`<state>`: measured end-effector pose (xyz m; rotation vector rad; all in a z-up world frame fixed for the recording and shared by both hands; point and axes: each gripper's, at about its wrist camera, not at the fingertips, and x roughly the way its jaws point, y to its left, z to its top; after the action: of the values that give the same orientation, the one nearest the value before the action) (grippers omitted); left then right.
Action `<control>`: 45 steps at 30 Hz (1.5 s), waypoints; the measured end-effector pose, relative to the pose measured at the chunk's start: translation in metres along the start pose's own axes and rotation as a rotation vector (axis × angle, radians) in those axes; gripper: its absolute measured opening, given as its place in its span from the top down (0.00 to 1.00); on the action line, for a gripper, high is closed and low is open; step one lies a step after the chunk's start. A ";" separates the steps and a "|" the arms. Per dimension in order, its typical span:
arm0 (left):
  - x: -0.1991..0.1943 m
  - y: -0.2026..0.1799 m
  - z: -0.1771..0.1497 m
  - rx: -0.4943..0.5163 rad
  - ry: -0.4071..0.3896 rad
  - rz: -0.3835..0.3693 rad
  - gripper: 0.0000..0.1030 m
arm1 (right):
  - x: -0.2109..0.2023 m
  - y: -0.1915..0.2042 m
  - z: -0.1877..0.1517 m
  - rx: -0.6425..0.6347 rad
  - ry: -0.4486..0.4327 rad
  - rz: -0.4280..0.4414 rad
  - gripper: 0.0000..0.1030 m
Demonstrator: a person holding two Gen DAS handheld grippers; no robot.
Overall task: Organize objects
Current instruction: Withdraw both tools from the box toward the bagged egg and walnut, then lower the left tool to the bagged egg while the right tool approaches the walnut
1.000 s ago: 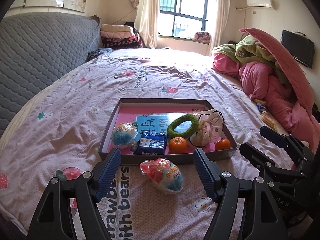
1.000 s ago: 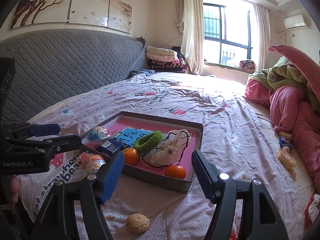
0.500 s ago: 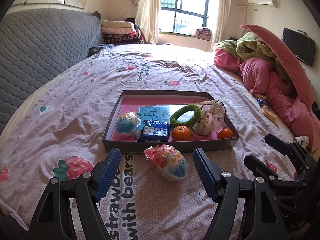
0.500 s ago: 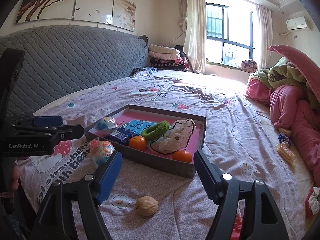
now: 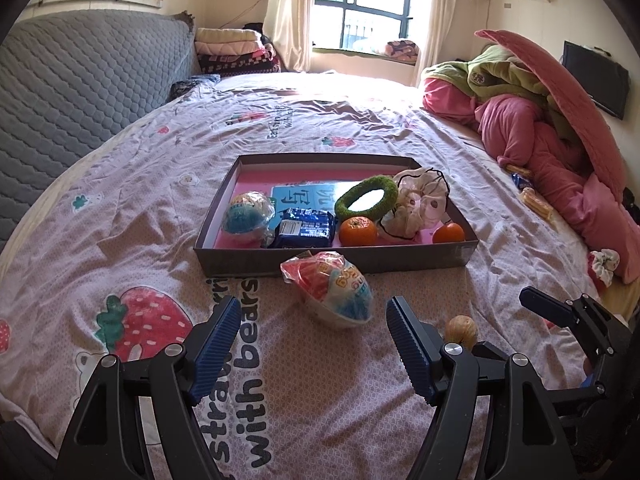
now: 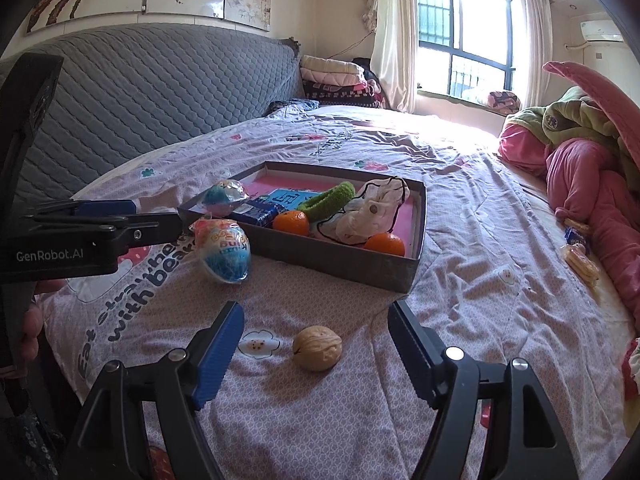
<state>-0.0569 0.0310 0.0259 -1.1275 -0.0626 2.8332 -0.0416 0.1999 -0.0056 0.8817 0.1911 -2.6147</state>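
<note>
On the bed with its pink strawberry-print sheet (image 5: 120, 216), the left tool (image 5: 312, 320) hangs low with its blue-padded fingers spread wide, holding nothing. Just ahead of it, between the fingers' line of reach, lies a plastic-wrapped egg-shaped toy in red, white and blue (image 5: 334, 288), resting on the sheet just in front of the near wall of the shallow grey cardboard tray with a pink floor (image 5: 332, 262). Inside the tray, from left to right, sit a second wrapped egg toy in blue (image 5: 248, 216), a dark blue snack packet (image 5: 304, 228), an orange tangerine (image 5: 357, 231) below a fuzzy green ring (image 5: 366, 196), a crumpled white cloth pouch with black cord (image 5: 416, 204), and another tangerine (image 5: 448, 234). Further right, the right tool (image 6: 316, 326) is likewise spread wide and empty, with a tan walnut (image 6: 317, 347) lying on the sheet between its fingers, touching neither.
</note>
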 end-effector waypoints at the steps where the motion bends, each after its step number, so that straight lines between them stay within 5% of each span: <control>1: 0.001 0.000 -0.001 0.000 0.007 -0.003 0.26 | 0.000 0.001 -0.001 -0.001 0.006 0.001 0.28; 45: 0.069 0.009 -0.010 -0.037 0.091 -0.051 0.26 | 0.021 0.002 -0.024 0.028 0.122 0.004 0.28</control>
<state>-0.1005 0.0289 -0.0287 -1.2421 -0.1365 2.7436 -0.0427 0.1976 -0.0376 1.0507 0.1843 -2.5673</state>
